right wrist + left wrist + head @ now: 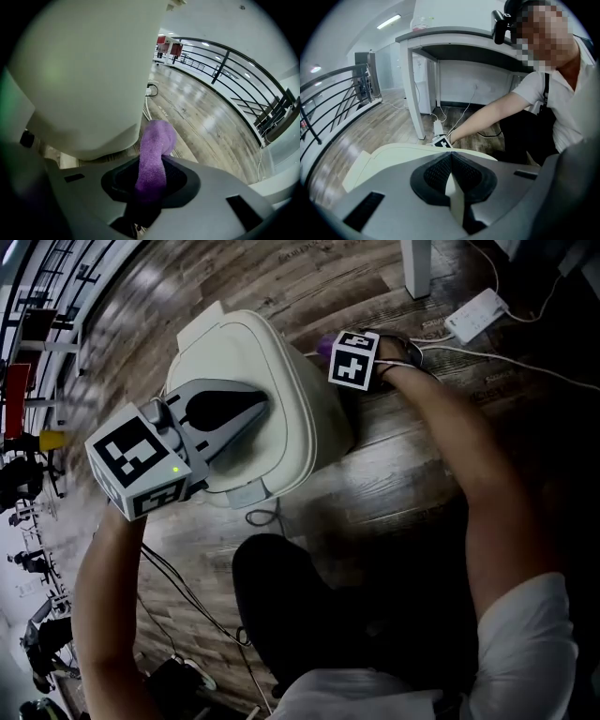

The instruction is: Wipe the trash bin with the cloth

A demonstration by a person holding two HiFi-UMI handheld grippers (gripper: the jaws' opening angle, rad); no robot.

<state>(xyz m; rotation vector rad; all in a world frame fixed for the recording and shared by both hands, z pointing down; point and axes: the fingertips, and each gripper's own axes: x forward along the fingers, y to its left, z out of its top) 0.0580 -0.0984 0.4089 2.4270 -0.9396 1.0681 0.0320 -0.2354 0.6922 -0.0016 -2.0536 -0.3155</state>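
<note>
cloth (157, 140), clamped in the right gripper (151, 180), sits just beside the trash bin (281, 362), upper centre; left gripper (258, 412), jaws together, angles down over it.

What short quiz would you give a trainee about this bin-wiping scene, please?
1. True or false: the left gripper holds the cloth.
2. Multiple choice: the jaws of the right gripper are A) open and empty, B) shut on the cloth, C) shut on a cable.
3. Short answer: what does the trash bin stand on?

Key: 1 false, since the left jaws are shut with nothing between them; 2 B; 3 the wooden floor.
</note>
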